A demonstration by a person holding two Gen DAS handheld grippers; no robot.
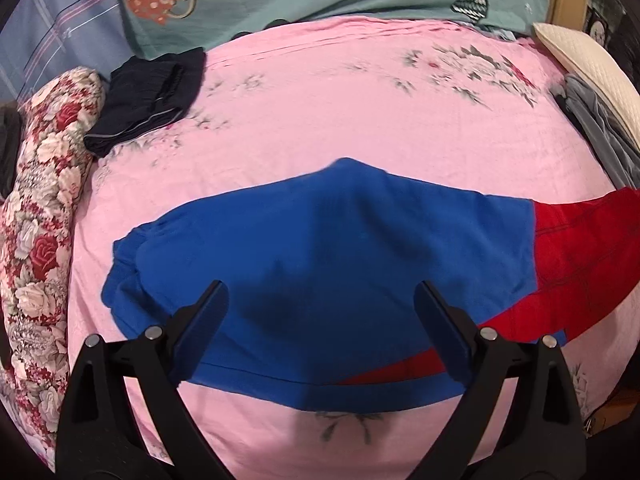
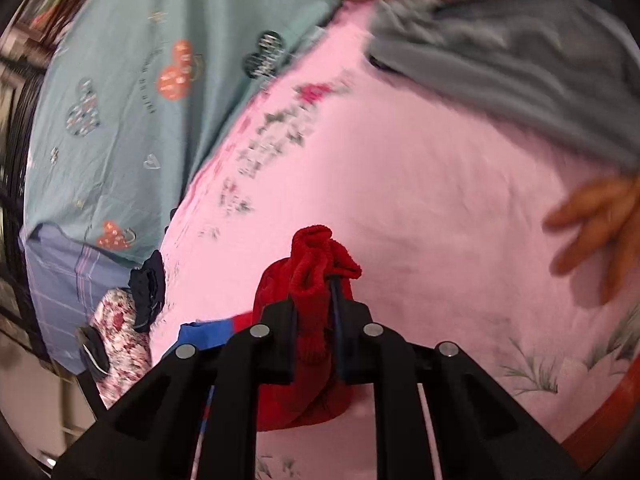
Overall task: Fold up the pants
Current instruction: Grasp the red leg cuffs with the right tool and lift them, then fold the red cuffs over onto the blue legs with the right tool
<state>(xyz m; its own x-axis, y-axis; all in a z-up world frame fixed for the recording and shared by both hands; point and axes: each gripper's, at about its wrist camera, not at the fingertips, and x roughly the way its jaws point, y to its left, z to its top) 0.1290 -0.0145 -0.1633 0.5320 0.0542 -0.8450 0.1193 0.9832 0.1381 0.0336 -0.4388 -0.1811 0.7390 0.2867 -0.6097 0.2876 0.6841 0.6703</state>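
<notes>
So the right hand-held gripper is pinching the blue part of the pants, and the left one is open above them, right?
Not quite. The right hand-held gripper is pinching the red ribbed cuff of the blue-and-red fleece pants, not the blue part; the right wrist view shows it. The left hand-held gripper is open above them, as you said.

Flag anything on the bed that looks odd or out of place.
A bare hand reaches in at the right edge of the right wrist view, over the pink sheet. The right gripper pinches a bunched red cuff of the pants. Nothing is damaged.
</notes>
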